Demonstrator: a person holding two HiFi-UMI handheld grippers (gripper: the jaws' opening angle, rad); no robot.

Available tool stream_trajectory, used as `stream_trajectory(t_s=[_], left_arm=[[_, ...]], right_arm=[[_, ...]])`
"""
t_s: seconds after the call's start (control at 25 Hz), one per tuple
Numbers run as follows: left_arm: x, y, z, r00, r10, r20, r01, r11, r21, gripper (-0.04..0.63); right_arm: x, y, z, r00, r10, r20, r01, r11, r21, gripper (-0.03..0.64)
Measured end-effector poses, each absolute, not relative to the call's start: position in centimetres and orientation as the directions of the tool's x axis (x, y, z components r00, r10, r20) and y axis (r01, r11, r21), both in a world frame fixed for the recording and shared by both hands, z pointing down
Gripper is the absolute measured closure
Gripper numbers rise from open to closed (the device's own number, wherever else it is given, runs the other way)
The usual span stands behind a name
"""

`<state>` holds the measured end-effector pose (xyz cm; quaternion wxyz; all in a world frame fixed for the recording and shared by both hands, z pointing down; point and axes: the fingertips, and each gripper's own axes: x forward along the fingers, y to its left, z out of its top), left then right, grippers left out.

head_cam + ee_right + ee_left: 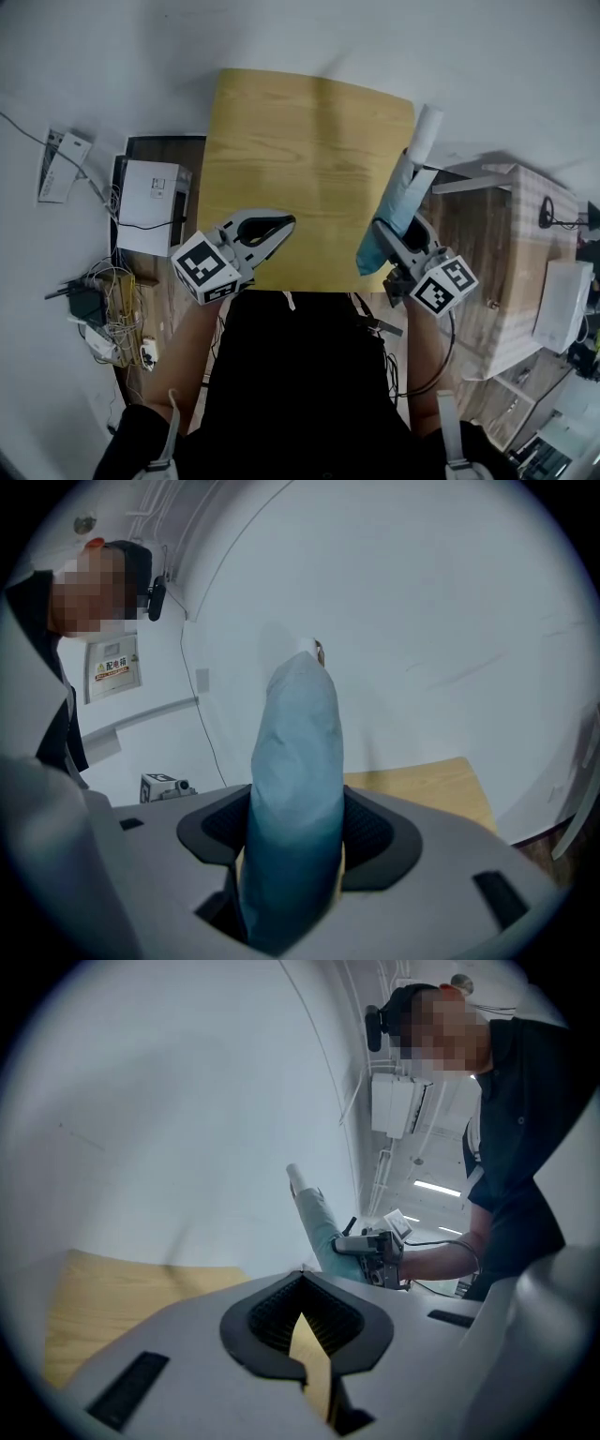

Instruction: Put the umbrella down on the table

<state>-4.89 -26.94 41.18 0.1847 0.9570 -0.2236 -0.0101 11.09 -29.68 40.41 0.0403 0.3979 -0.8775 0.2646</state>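
A folded light-blue umbrella [403, 192] with a white handle end [427, 127] is held over the right edge of the yellow wooden table [300, 141]. My right gripper [392, 232] is shut on its lower part. In the right gripper view the umbrella [295, 733] rises straight up out of the jaws of the right gripper [295, 803], away from the table [431, 785]. My left gripper [286, 223] hovers over the table's near edge, shut and holding nothing. In the left gripper view the left gripper [302, 1283] faces the umbrella [319, 1218] across the table [103, 1288].
A white box [150, 202] sits on a low dark cabinet left of the table. Cables and adapters [103, 319] lie on the floor at near left. A wooden bench [511, 262] stands to the right, close to the umbrella.
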Motion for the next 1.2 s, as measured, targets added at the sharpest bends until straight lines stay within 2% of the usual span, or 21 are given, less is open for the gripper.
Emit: stream_trajectory(t_s=[0.36,0.6,1.2], left_arm=[[-3.9,-29.3,43.4,0.859,-0.5,0.106,-0.502,-0.788,0.356,0.588],[-2.0,-29.6,44.9,0.864,-0.487,0.123,-0.495,-0.783,0.377,0.588],[0.0,-31.1,49.3,0.852,-0.483,0.203,-0.522,-0.756,0.395,0.588]], right_arm=[[11.7,-33.0,44.6,-0.697,-0.638,0.326,-0.704,0.523,-0.481,0.334],[12.5,-33.7,47.3,-0.689,-0.619,0.377,-0.715,0.493,-0.496,0.334],[11.9,-35.4,52.5,-0.685,-0.538,0.492,-0.728,0.523,-0.443,0.334]])
